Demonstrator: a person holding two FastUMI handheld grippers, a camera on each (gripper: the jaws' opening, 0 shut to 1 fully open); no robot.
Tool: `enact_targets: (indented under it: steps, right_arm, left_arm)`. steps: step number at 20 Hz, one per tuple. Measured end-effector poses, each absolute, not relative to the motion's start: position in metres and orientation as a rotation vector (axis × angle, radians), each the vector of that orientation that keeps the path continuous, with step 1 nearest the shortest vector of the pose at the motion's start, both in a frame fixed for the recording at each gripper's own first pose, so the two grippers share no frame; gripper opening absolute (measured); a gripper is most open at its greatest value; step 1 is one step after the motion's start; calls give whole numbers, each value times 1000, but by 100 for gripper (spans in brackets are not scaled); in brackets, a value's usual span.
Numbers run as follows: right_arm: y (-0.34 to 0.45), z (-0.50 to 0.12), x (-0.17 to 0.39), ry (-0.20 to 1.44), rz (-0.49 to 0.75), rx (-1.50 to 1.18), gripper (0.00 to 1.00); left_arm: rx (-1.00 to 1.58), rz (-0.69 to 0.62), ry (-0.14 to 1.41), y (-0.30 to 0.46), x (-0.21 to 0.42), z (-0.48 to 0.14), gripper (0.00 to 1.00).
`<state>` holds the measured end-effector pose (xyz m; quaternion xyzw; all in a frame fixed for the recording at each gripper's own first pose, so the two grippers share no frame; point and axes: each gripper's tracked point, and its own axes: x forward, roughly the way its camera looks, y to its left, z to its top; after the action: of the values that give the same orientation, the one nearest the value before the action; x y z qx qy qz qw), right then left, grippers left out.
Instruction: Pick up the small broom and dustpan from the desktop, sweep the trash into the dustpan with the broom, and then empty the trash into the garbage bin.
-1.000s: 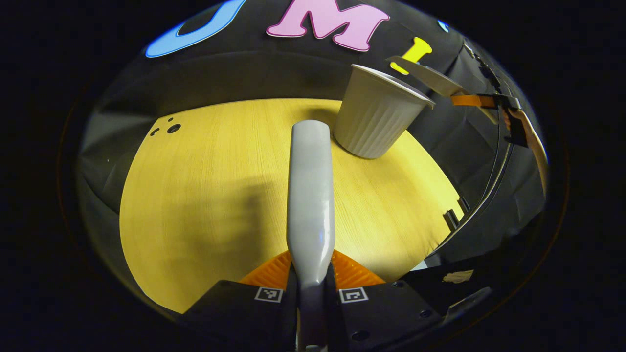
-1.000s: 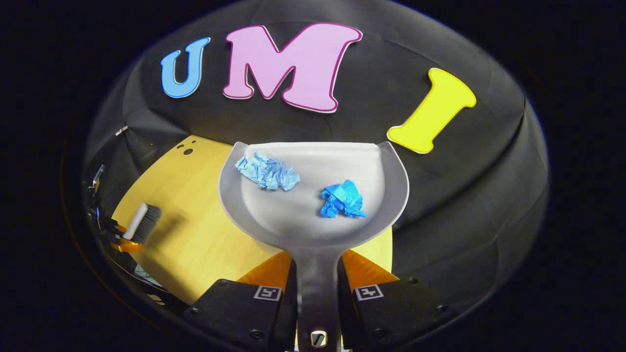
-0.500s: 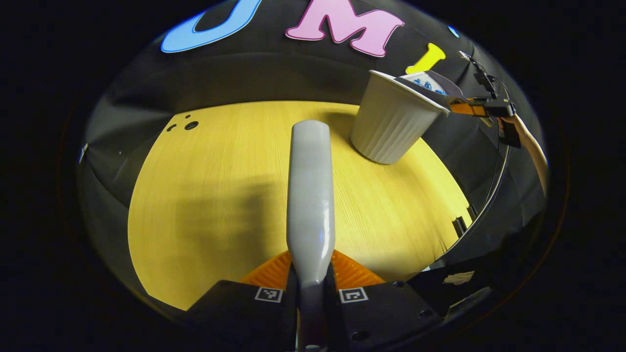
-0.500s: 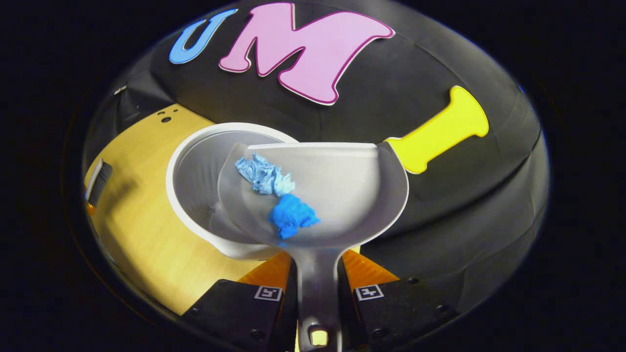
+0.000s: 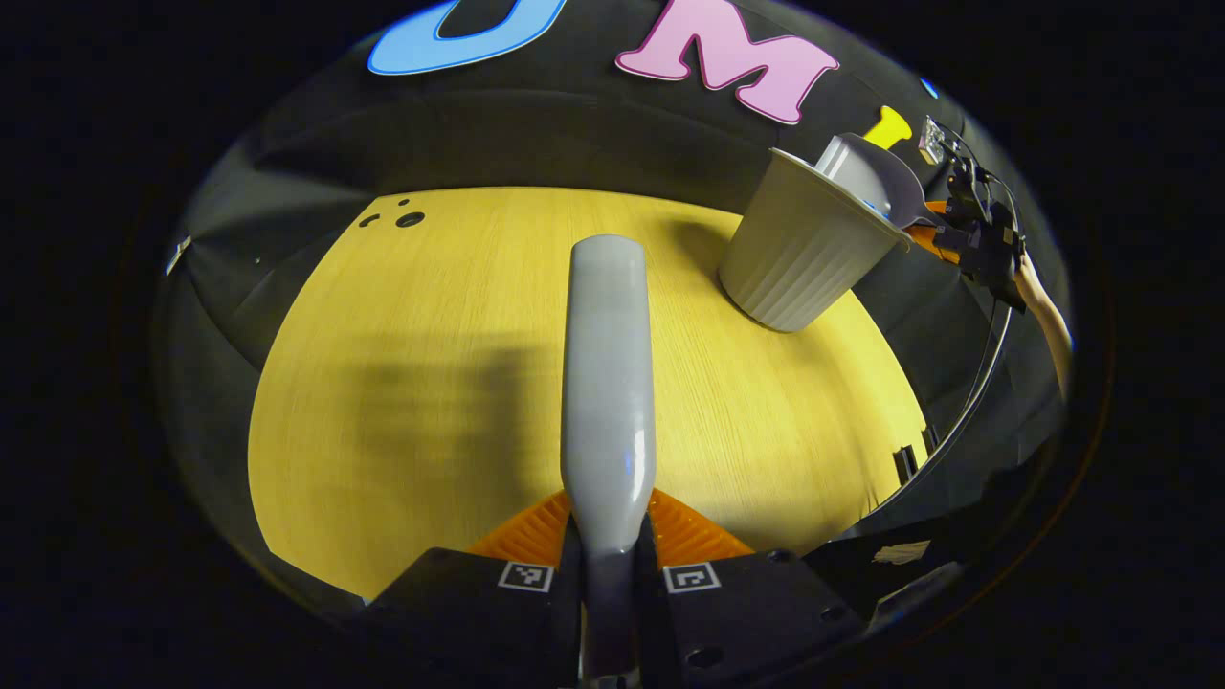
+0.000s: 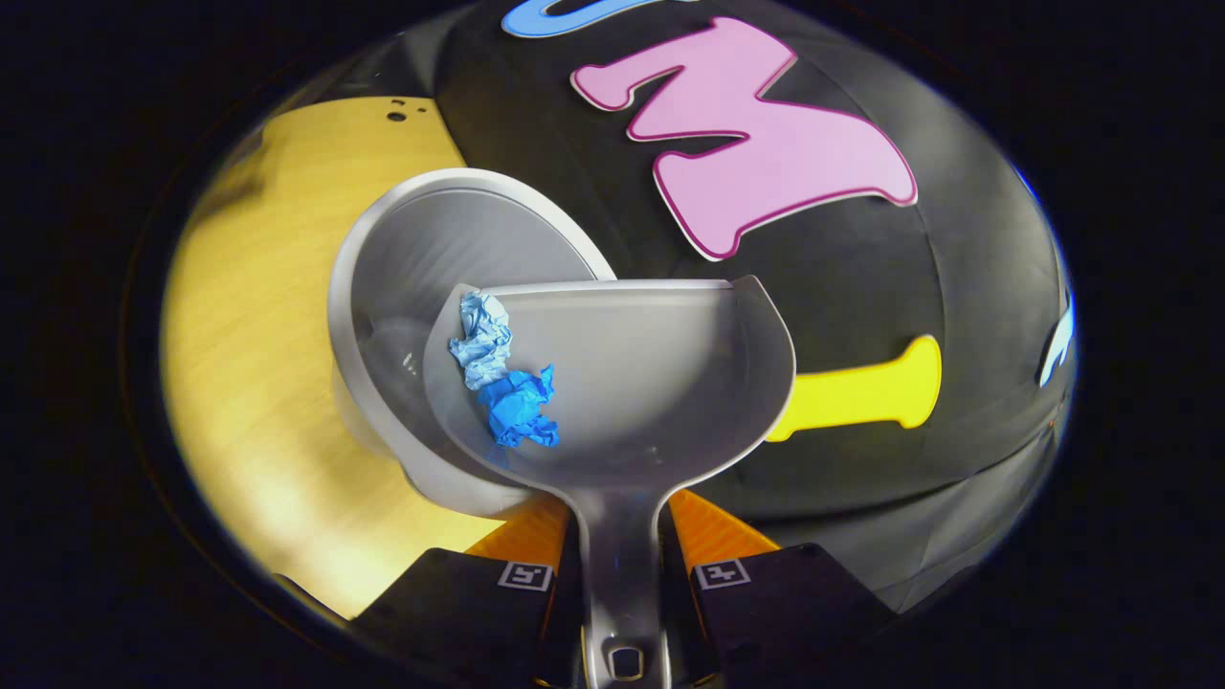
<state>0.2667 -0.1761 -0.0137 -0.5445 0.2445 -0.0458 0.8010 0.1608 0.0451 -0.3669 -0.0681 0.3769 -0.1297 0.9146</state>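
On the desk (image 5: 402,383), your largest thing is the pale wood top itself, with a few small dark holes (image 5: 410,219) near its far left corner in the left gripper view. Next in size is the garbage bin (image 5: 802,251), a grey-white ribbed tub that widens to a rolled rim and stands upright near the desk's far right edge; in the right gripper view you look down into its open mouth (image 6: 450,249).

The dustpan (image 6: 632,383) is a smooth grey scoop with raised side walls and a flat front lip. You hold it above the bin, tipped to one side, so its left wall hangs over the bin's mouth. In the left gripper view the same dustpan (image 5: 876,177) shows over the bin's rim. Your right gripper (image 6: 620,574) is clenched on the dustpan's handle, a finger pressing each side.

The broom (image 5: 607,383) shows as a smooth grey handle running forward over the middle of the desk; its bristles are hidden. Your left gripper (image 5: 609,574) grasps it, both fingers against the handle.

Smallest is the trash: a pale blue paper wad (image 6: 481,340) and a brighter blue paper wad (image 6: 519,407), both crumpled, touching each other, lying against the pan's lowered left wall.
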Motion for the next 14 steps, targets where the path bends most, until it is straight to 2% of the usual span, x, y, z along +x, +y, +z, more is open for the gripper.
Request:
enact_targets:
  steps: [1,2,10,12,14]
  right_arm:
    - [-176,-13,267,518,-107,-1215,39]
    - [-174,-7,266,508,-115,-1268,39]
    - [-176,8,262,470,-164,-1495,39]
    - [-173,9,266,471,-159,-1548,39]
    - [-172,9,267,473,-149,-1592,39]
  left_arm:
    - [-151,-263,776,45,160,-367,31]
    - [-160,-260,778,45,159,-368,28]
    - [-225,-239,804,47,153,-378,27]
    - [-223,-238,803,48,154,-378,31]
    - [-228,-238,802,47,155,-379,28]
